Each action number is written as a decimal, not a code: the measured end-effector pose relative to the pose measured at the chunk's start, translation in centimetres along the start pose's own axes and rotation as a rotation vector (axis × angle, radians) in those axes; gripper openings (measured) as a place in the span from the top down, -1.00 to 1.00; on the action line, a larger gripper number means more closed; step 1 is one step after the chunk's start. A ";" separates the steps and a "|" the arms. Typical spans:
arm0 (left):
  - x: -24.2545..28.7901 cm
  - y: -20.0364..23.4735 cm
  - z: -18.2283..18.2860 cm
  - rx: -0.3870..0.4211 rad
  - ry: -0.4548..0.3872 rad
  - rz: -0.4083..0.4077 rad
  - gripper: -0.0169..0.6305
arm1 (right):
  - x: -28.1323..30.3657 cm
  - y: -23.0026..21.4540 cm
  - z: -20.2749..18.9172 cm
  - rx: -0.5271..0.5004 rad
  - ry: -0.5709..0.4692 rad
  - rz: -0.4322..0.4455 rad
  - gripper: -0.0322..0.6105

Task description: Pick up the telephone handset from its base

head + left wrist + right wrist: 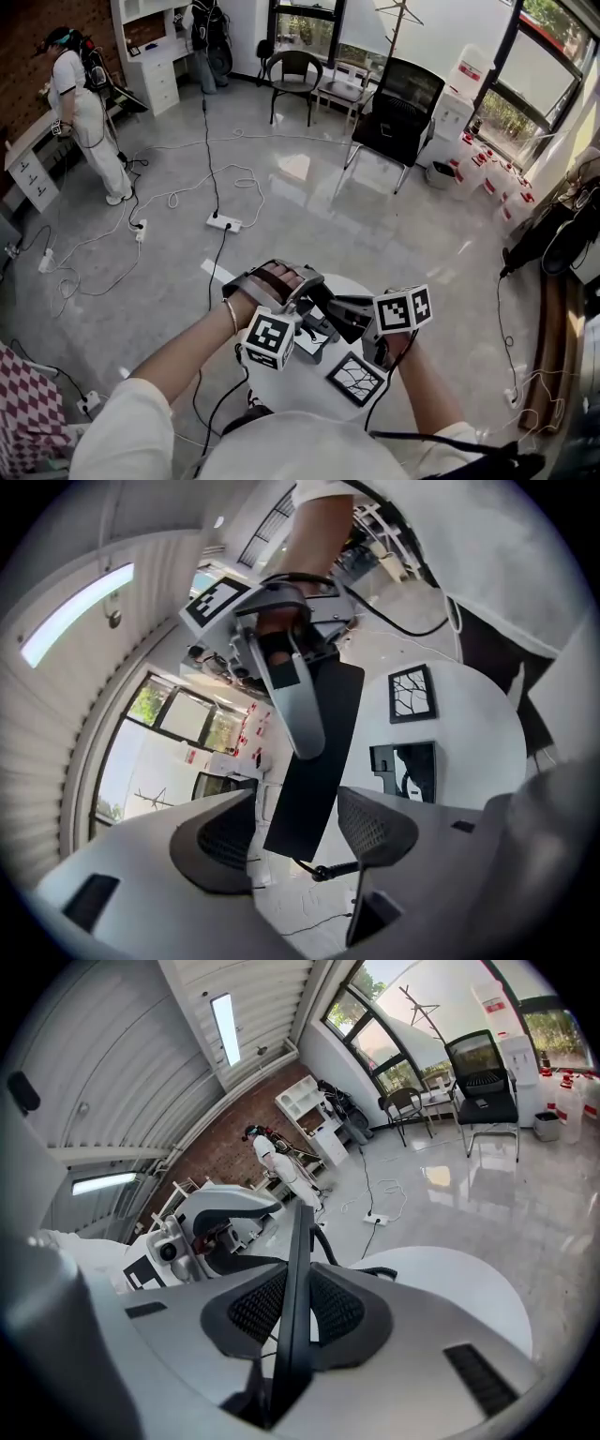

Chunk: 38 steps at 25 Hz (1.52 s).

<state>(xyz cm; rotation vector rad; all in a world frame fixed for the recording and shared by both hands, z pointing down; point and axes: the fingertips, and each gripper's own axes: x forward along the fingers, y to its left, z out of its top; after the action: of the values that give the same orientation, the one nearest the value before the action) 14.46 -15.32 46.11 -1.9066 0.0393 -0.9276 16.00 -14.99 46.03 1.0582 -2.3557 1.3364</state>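
- Grey polished floor (309, 187) all around me, glossy with window glare.
- At twelve o'clock, a window (305, 28) with a dark armchair (292, 75) under it.
- One o'clock: a black mesh office chair (398, 108), and a bare coat stand (398, 19) behind it.
- Two o'clock: a tall window (553, 84), with water jugs (487, 173) lined up below.
- Ten o'clock: a brick wall (28, 47), a person in white (89, 112) and white shelving (155, 56).
- Eleven o'clock: a power strip (223, 223) with cables (169, 197) trailing across the floor.
- Overhead, a strip light (225, 1026) glows on the ribbed ceiling.
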 end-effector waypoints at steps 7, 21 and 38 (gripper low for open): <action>0.7 -1.2 0.6 0.106 -0.006 -0.054 0.06 | 0.4 0.9 -0.3 0.022 0.034 0.030 0.61; 1.6 -2.7 0.4 0.185 0.028 -0.065 0.23 | 1.2 0.4 -0.9 0.007 0.089 0.010 0.61; 0.3 -4.4 -3.2 -0.300 0.032 -0.080 0.25 | -1.3 -0.4 3.0 0.010 -0.078 -0.004 0.28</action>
<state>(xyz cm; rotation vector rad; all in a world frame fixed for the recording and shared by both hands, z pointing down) 11.21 -15.55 50.49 -2.1820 0.1283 -1.0536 17.60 -16.98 43.98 1.1368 -2.4031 1.3296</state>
